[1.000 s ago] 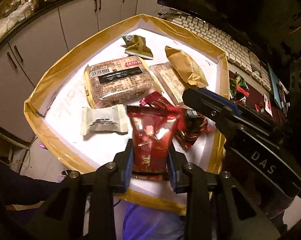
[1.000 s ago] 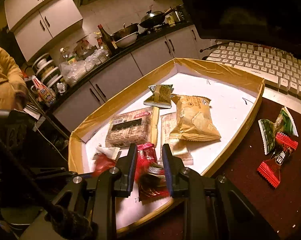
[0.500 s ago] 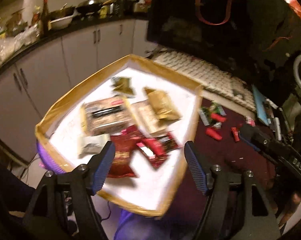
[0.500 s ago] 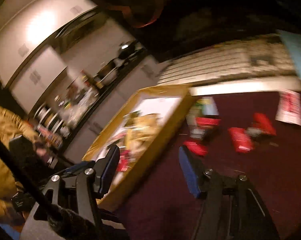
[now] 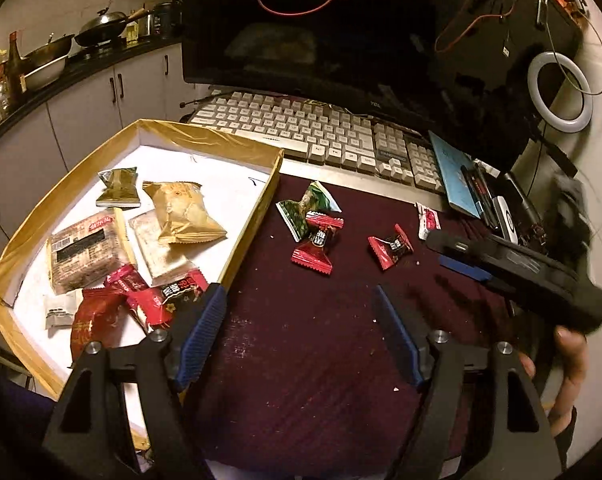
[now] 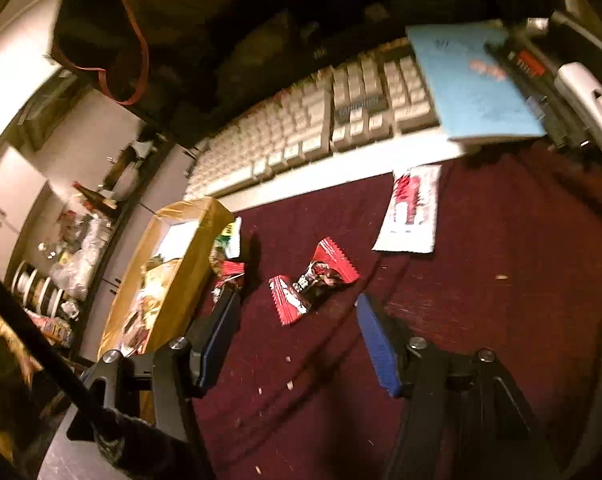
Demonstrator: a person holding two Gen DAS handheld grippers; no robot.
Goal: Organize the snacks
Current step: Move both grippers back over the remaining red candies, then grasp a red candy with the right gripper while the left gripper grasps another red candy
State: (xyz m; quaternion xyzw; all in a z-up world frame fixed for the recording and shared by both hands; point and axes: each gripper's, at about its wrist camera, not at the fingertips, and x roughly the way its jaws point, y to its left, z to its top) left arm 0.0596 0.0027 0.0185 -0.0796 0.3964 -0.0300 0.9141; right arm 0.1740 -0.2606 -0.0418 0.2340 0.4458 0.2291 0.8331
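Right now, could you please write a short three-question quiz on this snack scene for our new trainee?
1. True or false: the left gripper is shut on a red packet.
2. Multiple choice: the gold pillow packet lies A) on the keyboard, B) inside the gold-rimmed box, C) on the maroon mat.
3. Fill in: the red candy straight ahead of the right gripper lies on the maroon ____.

Key: 1 false, both grippers are open and empty. 2 B. 3 mat.
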